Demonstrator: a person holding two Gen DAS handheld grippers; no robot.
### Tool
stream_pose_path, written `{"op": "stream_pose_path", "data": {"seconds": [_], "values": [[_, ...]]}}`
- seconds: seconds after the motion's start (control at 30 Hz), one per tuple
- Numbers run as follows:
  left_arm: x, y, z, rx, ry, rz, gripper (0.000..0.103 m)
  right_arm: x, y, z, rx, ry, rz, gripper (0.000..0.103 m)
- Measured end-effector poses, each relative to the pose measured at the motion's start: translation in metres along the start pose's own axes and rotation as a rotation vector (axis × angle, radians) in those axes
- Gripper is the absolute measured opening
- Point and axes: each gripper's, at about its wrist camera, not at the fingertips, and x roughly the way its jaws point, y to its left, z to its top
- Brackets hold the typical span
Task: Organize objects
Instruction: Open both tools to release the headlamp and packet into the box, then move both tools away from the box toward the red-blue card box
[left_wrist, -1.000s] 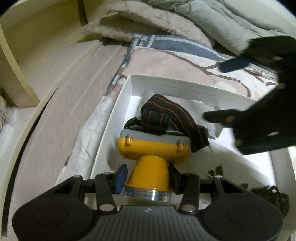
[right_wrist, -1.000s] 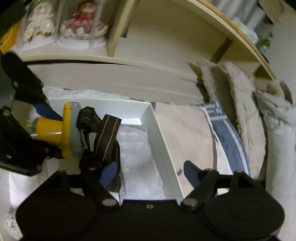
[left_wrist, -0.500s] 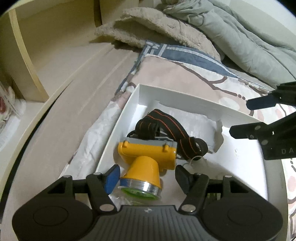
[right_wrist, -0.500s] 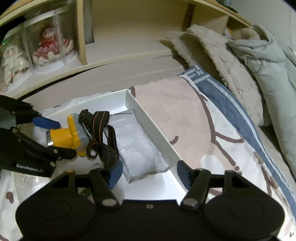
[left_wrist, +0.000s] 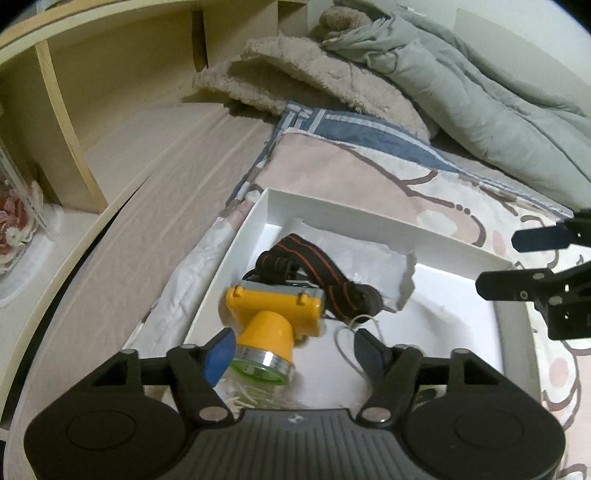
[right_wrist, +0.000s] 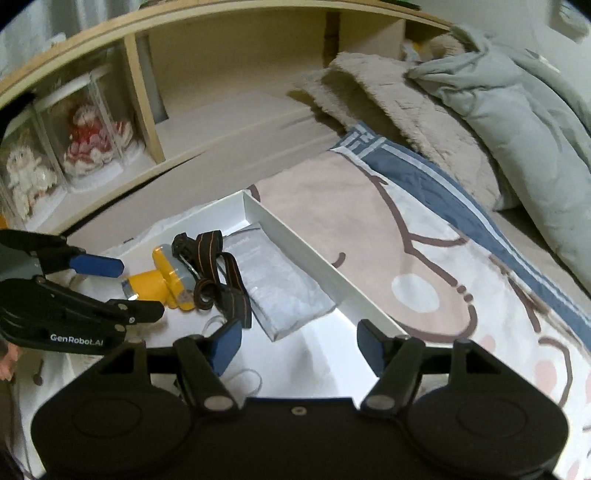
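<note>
A yellow headlamp (left_wrist: 273, 321) with a black, orange-striped strap (left_wrist: 314, 273) lies in the white box (left_wrist: 369, 218) on the bed. My left gripper (left_wrist: 295, 352) hovers just above its lens; the jaws are opening, and the lens sits between the pads without being pressed. In the right wrist view the left gripper (right_wrist: 125, 288) flanks the headlamp (right_wrist: 166, 280). My right gripper (right_wrist: 299, 345) is over the box's near right part, jaws opening with nothing between them. It also shows at the right edge as the right gripper (left_wrist: 517, 260).
A clear plastic packet (right_wrist: 280, 284) lies beside the strap against the box wall (right_wrist: 314, 258). A thin white cord (left_wrist: 351, 332) lies on the box floor. Behind are a beige blanket (left_wrist: 314, 77), a grey duvet (left_wrist: 480, 92) and shelves with cased dolls (right_wrist: 92, 140).
The left gripper's jaws spread off the headlamp's lens cone and the gripper rose and drew back. The right gripper rolled and withdrew to the right side of the box.
</note>
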Motion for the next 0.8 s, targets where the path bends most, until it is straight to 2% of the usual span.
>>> {"op": "stream_pose_path", "data": {"seconds": [0.2,0.57,0.7,0.8], "values": [[-0.013,-0.012,-0.005,0.015,-0.007,-0.013,0.078,-0.027,-0.007,-0.019,0.063,-0.032,-0.032,0.076],[-0.044,-0.032,-0.020,0.045,-0.038,-0.049,0.091,-0.060,-0.021,-0.066,0.174,-0.080,-0.089,0.080],[-0.056,-0.033,-0.028,0.020,-0.051,-0.059,0.093,-0.074,-0.021,-0.080,0.198,-0.092,-0.099,0.084],[-0.066,-0.035,-0.035,0.024,-0.062,-0.074,0.097,-0.086,-0.019,-0.091,0.202,-0.099,-0.111,0.090]]}}
